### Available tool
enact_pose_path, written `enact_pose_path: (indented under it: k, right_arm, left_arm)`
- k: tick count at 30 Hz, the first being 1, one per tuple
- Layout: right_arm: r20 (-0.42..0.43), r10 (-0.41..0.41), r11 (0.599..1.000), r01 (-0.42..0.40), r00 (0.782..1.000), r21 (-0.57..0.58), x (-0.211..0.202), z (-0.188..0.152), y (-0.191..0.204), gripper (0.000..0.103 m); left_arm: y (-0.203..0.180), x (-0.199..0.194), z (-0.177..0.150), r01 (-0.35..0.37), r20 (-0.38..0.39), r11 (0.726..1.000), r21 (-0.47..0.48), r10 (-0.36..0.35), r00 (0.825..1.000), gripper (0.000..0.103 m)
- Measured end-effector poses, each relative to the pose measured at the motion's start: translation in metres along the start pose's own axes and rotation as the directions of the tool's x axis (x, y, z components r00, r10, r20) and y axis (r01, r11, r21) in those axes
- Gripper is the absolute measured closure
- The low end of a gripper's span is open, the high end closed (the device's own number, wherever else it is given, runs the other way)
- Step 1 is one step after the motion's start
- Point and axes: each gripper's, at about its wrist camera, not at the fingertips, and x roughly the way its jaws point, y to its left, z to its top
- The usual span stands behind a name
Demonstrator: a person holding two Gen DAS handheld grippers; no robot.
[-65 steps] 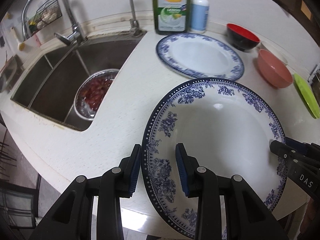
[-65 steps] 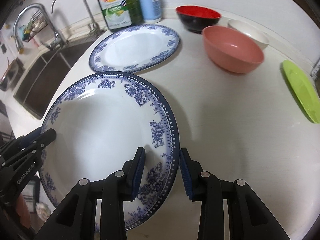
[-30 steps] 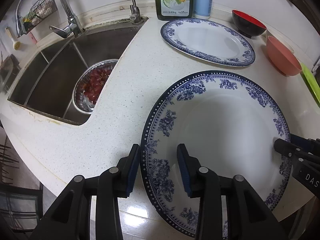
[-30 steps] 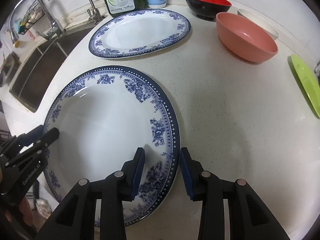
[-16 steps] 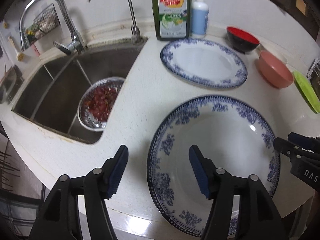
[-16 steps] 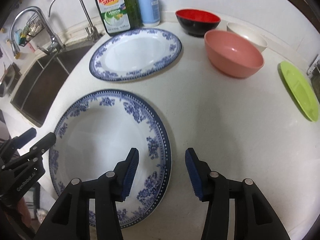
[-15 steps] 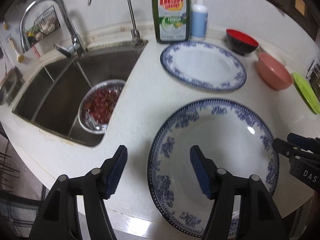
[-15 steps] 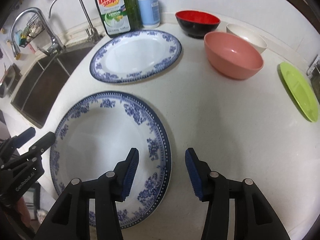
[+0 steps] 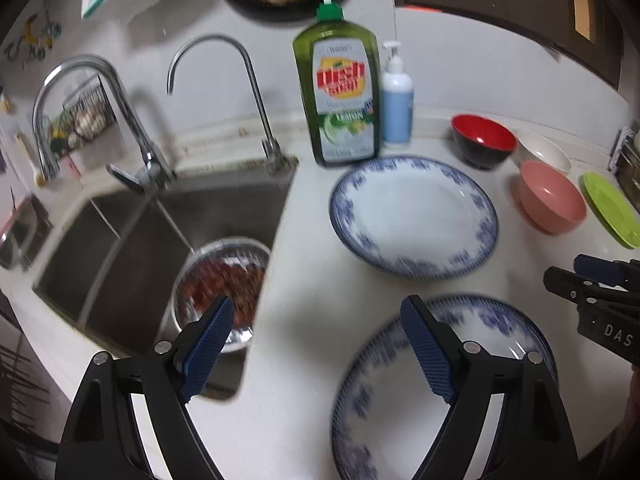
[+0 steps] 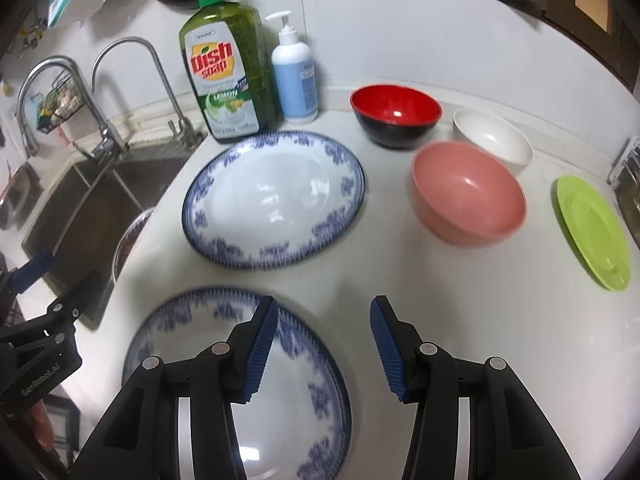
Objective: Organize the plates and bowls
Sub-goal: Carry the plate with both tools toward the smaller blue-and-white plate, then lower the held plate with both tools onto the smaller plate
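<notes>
A blue-patterned plate [image 9: 400, 408] [image 10: 288, 400] lies flat on the white counter's near edge. My left gripper [image 9: 320, 344] hangs open above its left rim, nothing between the fingers. Over the plate's right rim my right gripper [image 10: 324, 344] is also open and empty. A second blue-patterned plate [image 9: 414, 216] [image 10: 274, 198] lies further back. Beyond it stand a red-and-black bowl [image 9: 482, 140] [image 10: 396, 114], a white bowl [image 9: 544, 152] [image 10: 494, 138] and a pink bowl [image 9: 552, 198] [image 10: 468, 192]. A green plate [image 9: 612, 208] [image 10: 594, 232] lies at the far right.
A steel sink [image 9: 120, 236] with two taps is on the left, holding a metal colander of red fruit [image 9: 224, 276]. A green dish soap bottle [image 9: 338, 92] [image 10: 226, 72] and a white pump bottle [image 9: 396, 108] [image 10: 294, 80] stand against the back wall.
Both grippers let go of the near plate, opened wide and pulled back and up. The plate now rests on the counter, lower in both views.
</notes>
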Motion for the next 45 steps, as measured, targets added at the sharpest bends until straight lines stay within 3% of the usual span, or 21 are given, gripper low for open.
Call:
enact_pose_path:
  k: [12, 25, 35, 45]
  right_arm:
    - [0.01, -0.042, 0.999, 0.041, 0.999, 0.026, 0.038, 0.056, -0.001, 0.054]
    - [-0.043, -0.081, 0.992, 0.085, 0.996, 0.098, 0.097, 0.085, -0.016, 0.054]
    - [-0.124, -0.061, 0.985, 0.08, 0.99, 0.155, 0.136, 0.089, -0.032, 0.054]
    - [-0.15, -0.059, 0.988, 0.079, 0.987, 0.133, 0.152, 0.094, -0.029, 0.056]
  left_arm:
    - [0.006, 0.049, 0.052, -0.009, 0.02, 0.998, 0.064, 0.008, 1.0, 0.016]
    - [-0.005, 0.132, 0.079, 0.049, -0.096, 0.995, 0.091, -0.04, 0.995, 0.017]
    - [-0.021, 0.178, 0.088, 0.075, -0.162, 0.991, 0.108, -0.056, 0.985, 0.027]
    - [-0.026, 0.206, 0.089, 0.116, -0.238, 0.99, 0.083, -0.093, 0.967, 0.039]
